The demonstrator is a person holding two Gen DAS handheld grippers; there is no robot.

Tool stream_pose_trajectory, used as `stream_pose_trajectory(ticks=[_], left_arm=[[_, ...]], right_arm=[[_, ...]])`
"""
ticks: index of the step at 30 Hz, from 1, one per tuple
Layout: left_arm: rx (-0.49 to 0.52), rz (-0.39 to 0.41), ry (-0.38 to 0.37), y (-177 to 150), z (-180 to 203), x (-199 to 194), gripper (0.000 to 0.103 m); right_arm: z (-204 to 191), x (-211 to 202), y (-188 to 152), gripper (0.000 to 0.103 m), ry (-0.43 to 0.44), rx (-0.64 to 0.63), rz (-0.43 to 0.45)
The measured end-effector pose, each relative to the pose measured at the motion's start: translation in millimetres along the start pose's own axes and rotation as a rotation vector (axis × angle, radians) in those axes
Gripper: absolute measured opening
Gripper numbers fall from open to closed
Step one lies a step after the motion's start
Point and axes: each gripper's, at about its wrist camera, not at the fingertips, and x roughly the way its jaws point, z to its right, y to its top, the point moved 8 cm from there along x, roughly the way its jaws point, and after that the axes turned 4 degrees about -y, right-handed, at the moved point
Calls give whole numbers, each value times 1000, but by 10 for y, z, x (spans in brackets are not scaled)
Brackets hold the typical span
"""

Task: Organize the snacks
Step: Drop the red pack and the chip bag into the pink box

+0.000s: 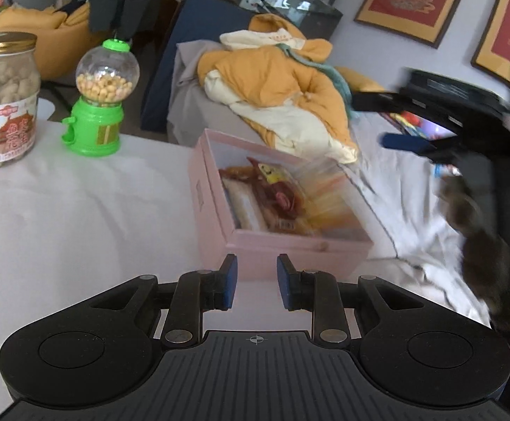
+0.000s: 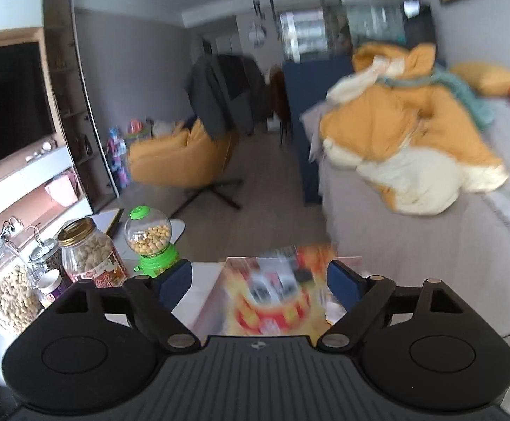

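Left wrist view: my left gripper (image 1: 256, 280) hangs with its jaws narrow and nothing between them, just short of the pink box (image 1: 290, 245) of snack packets (image 1: 276, 193) on the white table (image 1: 79, 210). My right gripper (image 2: 260, 280) is spread wide, empty, above a blurred red-yellow packet (image 2: 272, 301). Farther left stand the green candy dispenser (image 1: 100, 101) and peanut jar (image 1: 4, 98).

Ahead of my left tool (image 1: 256, 280), narrow gap between pads, nothing in it. Open pink cardboard box (image 1: 216, 189) sits just beyond, packed with snack packets; little room inside. Left of it, wide bare stretch of white-covered desk (image 1: 79, 217). Far left edge blocked by green toy gumball dispenser (image 1: 97, 105) and gold-lidded glass peanut jar (image 1: 4, 101). Right side: my right tool (image 1: 405, 144) over rumpled white cloth. Heaped yellow-and-cream quilt (image 1: 276, 84) behind the box.
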Motion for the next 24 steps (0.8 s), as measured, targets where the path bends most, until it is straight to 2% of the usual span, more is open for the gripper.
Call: stream_pose_trajectory(ticks=[3, 5, 7, 9, 14, 17, 18, 19, 22, 24], left_arm=[[48, -14, 47, -125, -59, -82, 28], [77, -21, 100, -219, -90, -124, 28], [111, -30, 167, -366, -112, -174, 28], [131, -41, 202, -523, -103, -217, 28], [156, -50, 243, -811, -31, -172, 28], [165, -35, 276, -880, -11, -110, 29], [179, -31, 289, -903, 9, -101, 29], [194, -30, 301, -911, 29, -85, 30], [219, -28, 321, -912, 75, -43, 33], [218, -26, 316, -909, 81, -29, 37]], right_arm=[[-44, 284, -50, 85, -33, 26, -43], [-58, 329, -220, 85, -54, 32, -70], [-87, 308, -473, 85, -55, 40, -114], [-127, 255, -804, 85, -62, 22, -155], [-229, 21, -1661, 85, -126, -85, -233], [-193, -19, -2036, 85, -158, -52, -288], [-180, -29, -2122, 84, -159, -34, -295], [-173, -70, -2139, 84, -178, -51, -250], [-211, -95, -2221, 84, -233, -107, -206], [-179, -97, -2244, 89, -250, -79, -199]])
